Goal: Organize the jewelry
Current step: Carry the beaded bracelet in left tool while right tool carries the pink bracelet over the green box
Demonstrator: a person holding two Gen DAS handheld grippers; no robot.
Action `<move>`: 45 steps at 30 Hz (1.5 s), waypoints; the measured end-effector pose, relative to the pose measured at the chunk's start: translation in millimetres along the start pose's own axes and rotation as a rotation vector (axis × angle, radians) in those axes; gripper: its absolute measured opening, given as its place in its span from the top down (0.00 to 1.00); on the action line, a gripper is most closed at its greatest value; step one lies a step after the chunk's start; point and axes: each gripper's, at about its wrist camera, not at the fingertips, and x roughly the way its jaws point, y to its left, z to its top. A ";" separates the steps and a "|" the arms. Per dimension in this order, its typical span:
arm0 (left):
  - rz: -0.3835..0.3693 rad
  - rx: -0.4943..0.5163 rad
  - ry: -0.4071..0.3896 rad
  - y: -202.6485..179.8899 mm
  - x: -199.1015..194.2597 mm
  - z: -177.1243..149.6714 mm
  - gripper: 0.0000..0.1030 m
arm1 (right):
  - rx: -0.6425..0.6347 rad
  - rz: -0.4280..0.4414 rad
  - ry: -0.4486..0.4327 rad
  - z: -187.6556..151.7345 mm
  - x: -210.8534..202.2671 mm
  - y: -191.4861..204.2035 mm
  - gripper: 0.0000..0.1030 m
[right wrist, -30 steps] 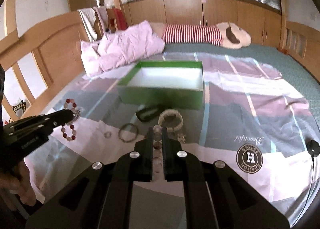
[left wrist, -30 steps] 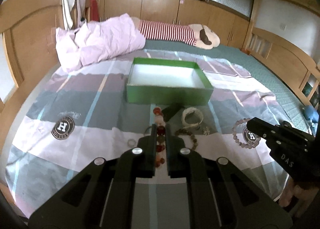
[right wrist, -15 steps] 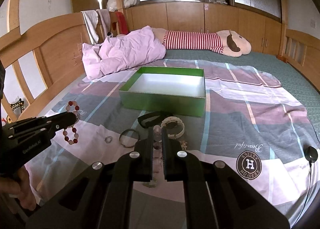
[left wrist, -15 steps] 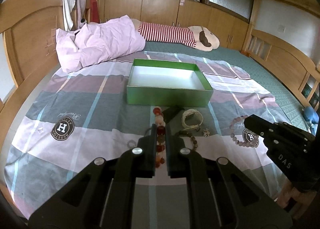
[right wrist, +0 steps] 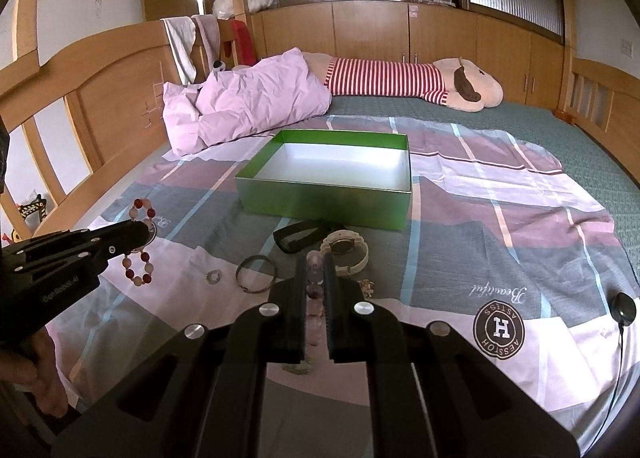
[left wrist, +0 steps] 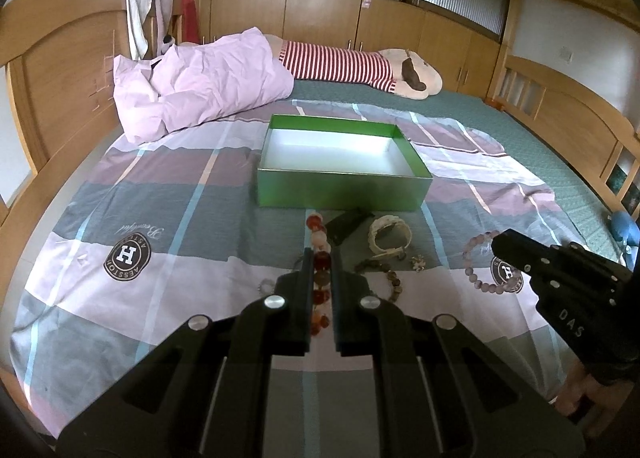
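Note:
A green open box point(left wrist: 344, 188) point(right wrist: 324, 204) with a white, empty inside stands on the bedspread. My left gripper point(left wrist: 321, 252) point(right wrist: 144, 232) is shut on a red and pink bead bracelet point(left wrist: 320, 240) point(right wrist: 138, 276), which hangs from its tips above the bed, in front of the box. My right gripper point(right wrist: 317, 256) point(left wrist: 498, 244) is shut on a pale purple bead bracelet point(right wrist: 314, 270) point(left wrist: 476, 280), held off the bed to the right of the left one. Loose jewelry lies between the grippers and the box.
On the bedspread near the box lie a black strap point(left wrist: 346, 224), a white watch point(left wrist: 390, 234), a dark bead bracelet point(left wrist: 384, 270), a small brooch point(left wrist: 418, 261), a metal bangle point(right wrist: 256, 278) and a small ring point(right wrist: 213, 277). A pink duvet point(left wrist: 200, 86) and striped plush toy point(left wrist: 360, 66) lie behind.
Both grippers stay shut on their bracelets. The left one has drifted only slightly; the right one has kept still.

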 end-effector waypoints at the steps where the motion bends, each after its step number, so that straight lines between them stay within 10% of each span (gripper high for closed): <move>1: 0.001 -0.001 0.001 0.3 0.4 -0.1 0.92 | 0.001 0.000 0.001 -0.1 0.3 -0.1 0.92; 30: -0.026 -0.017 0.069 3.4 36.8 7.6 0.92 | 0.047 0.015 0.008 22.7 25.0 -9.3 0.92; 45: -0.095 0.099 0.137 -11.1 181.8 149.1 0.92 | 0.047 0.017 0.050 143.0 168.4 -43.4 0.92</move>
